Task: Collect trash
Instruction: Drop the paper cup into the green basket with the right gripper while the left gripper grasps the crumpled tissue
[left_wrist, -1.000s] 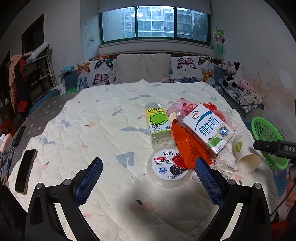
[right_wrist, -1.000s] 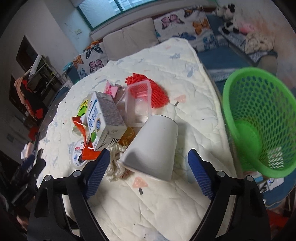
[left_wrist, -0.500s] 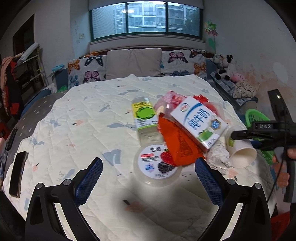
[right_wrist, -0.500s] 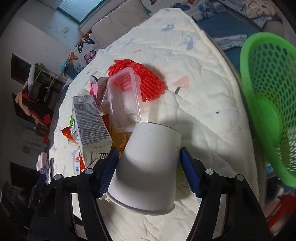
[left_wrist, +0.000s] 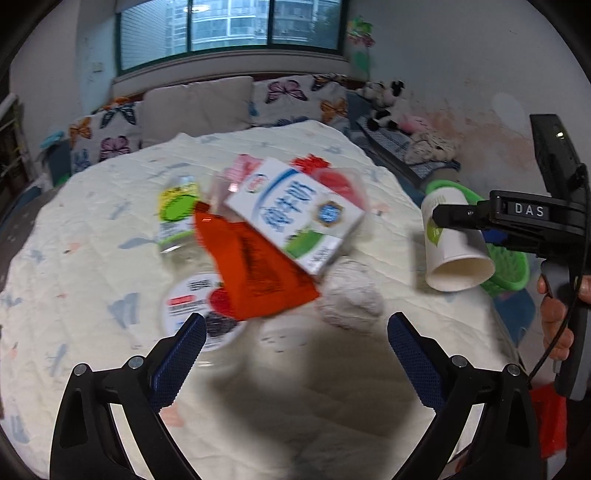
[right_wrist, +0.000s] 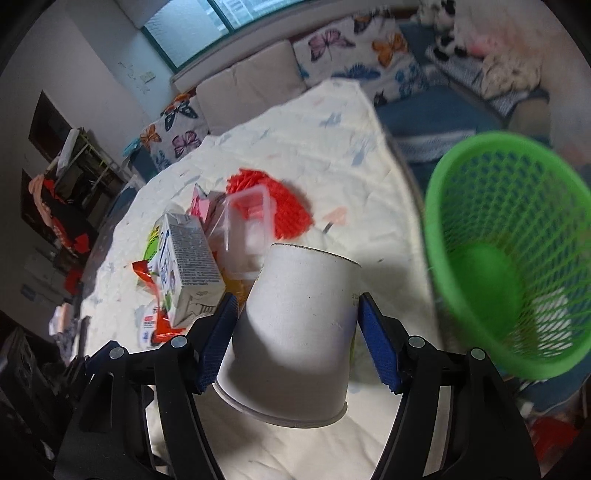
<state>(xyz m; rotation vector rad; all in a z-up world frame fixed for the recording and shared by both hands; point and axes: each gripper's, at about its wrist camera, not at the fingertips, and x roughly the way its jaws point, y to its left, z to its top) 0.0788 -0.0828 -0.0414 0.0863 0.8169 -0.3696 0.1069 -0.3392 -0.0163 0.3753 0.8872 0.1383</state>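
Cup (right_wrist: 301, 332), white paper, lies clamped between the right gripper's (right_wrist: 295, 339) fingers, mouth toward the camera, green basket (right_wrist: 498, 258) off to their right. Left gripper (left_wrist: 295, 347) hovers spread wide above the milk carton (left_wrist: 295, 214).

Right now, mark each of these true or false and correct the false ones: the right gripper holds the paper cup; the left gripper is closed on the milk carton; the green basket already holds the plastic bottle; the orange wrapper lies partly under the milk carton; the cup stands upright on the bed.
1. The right gripper holds the paper cup. True: both pads press its sides.
2. The left gripper is closed on the milk carton. False: it is open and holds nothing.
3. The green basket holds the plastic bottle. False: the bottle lies on the bed.
4. The orange wrapper lies partly under the milk carton. True.
5. The cup stands upright on the bed. False: it is tipped over, held clear of the quilt.
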